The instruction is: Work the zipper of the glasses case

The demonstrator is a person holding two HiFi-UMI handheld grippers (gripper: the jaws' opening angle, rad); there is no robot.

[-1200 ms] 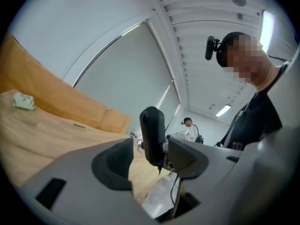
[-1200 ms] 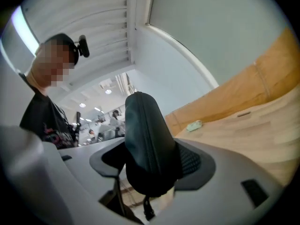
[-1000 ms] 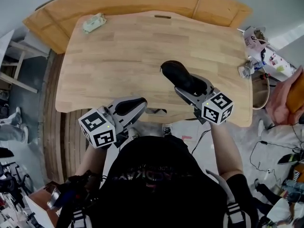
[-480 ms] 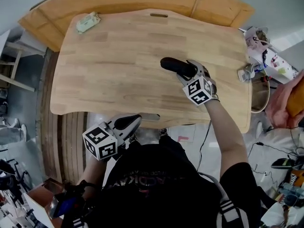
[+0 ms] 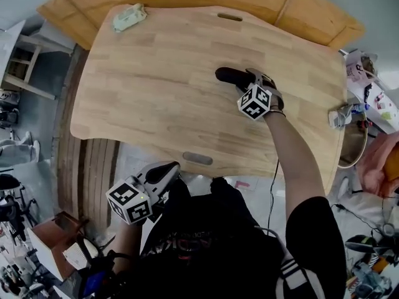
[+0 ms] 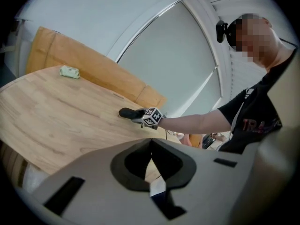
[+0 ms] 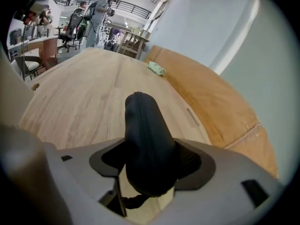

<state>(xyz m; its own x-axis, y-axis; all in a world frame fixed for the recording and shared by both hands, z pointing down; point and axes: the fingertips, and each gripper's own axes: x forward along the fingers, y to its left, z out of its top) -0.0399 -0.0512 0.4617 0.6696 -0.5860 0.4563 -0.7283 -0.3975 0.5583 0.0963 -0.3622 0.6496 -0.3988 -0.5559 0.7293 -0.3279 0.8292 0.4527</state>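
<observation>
Status: right tool (image 7: pixel 150 162) clamps the zipped-looking glasses case (image 7: pixel 143 125) at far right of the surface (image 5: pixel 156 86), left tool (image 6: pixel 151 165) shut and empty off the near edge, which fits either pre-unzip or re-zipped.

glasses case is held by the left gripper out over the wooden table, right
No, not the left. The black glasses case is held by the right gripper out over the wooden table, as the right gripper view shows. The left gripper is shut on nothing.

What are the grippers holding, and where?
The right hand-held gripper clamps the glasses case across its near end; the left hand-held gripper is shut, empty.
</observation>
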